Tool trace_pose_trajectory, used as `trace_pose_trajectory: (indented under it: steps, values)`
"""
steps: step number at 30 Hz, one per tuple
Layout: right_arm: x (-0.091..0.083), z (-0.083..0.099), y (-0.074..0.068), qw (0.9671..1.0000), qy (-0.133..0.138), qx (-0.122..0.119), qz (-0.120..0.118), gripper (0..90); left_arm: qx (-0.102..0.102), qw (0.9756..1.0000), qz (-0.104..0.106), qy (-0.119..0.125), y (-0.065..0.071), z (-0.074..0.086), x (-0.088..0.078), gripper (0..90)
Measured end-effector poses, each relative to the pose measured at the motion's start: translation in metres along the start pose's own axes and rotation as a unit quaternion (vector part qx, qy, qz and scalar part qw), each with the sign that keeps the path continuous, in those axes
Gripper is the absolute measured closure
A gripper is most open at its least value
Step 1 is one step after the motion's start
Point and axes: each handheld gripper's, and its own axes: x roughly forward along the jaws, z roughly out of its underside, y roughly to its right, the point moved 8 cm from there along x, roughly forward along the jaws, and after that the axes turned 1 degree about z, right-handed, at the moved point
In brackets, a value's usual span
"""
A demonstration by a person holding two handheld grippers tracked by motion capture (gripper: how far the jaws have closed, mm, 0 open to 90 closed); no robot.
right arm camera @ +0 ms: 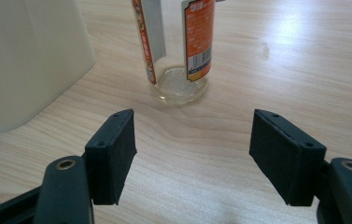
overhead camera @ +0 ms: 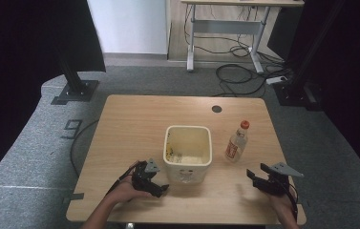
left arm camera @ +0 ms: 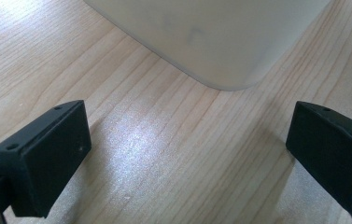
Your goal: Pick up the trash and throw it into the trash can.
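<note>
Both grippers' fingers apart, nothing between; bottle w/ tub just ahead.

- A wooden table with a dark round hole near its far edge.
- Grey carpet marked with a dark "9".
- A white-framed desk beyond, with black cables coiled beneath it.
- A black stand foot on the far left.

Matt cream plastic bin, clear glossy bottle, smooth wood-grain table.
</note>
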Motion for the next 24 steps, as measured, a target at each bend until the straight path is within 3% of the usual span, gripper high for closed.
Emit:
trace_pose_trajectory:
  steps: [10,24]
  values:
    - [-0.0009,0.0014,0.0078,0.9998,0.001,0.014,0.011,31.4,0.0,1.0,0.0,0.0,0.0,-0.0001,0.0,0.0]
    - [-0.0002,0.0027,0.0076,0.9999,-0.002,0.01,0.012,31.7,0.002,1.0,0.001,0.0,-0.0001,-0.0004,0.0003,0.0]
